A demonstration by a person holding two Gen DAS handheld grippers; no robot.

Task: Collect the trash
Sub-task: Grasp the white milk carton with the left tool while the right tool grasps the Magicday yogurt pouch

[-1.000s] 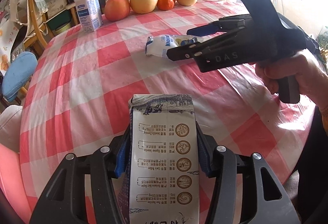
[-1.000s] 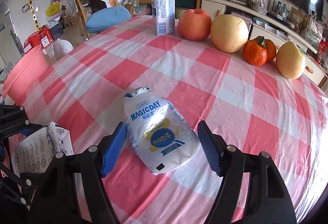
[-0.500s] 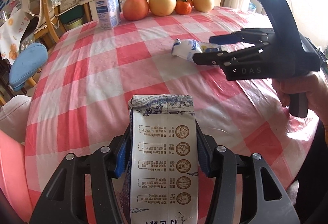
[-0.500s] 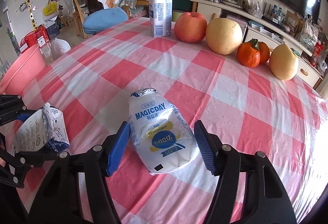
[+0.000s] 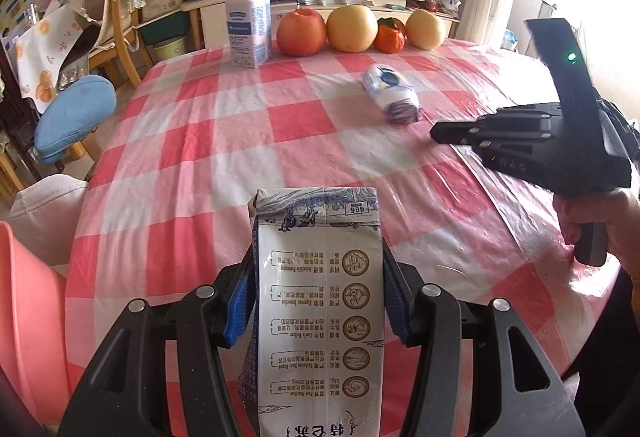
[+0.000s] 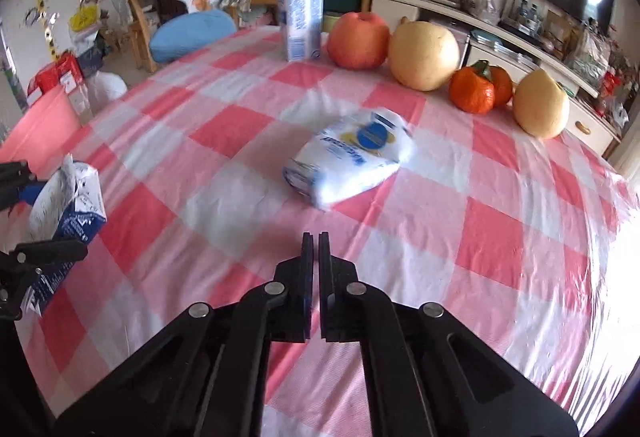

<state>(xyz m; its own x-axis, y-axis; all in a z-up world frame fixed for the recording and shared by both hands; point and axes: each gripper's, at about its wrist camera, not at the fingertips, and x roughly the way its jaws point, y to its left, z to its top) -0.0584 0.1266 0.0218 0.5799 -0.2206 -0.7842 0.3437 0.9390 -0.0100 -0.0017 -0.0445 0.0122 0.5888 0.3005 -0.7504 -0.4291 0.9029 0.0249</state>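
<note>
The milk pouch (image 6: 349, 160) was smeared by blur, its print hard to read; the carton (image 5: 318, 301) ran off the lower edge of the left wrist view, its base unseen; the left gripper (image 5: 318, 303) was grasping that carton between its blue fingers (image 5: 240, 311); the right gripper (image 6: 314, 249) had just clenched to a thin slit with nothing inside; the pouch lay on the checked table (image 6: 500, 237) beyond the right fingertips, apart from them, nearer the apple (image 6: 359, 41).
</note>
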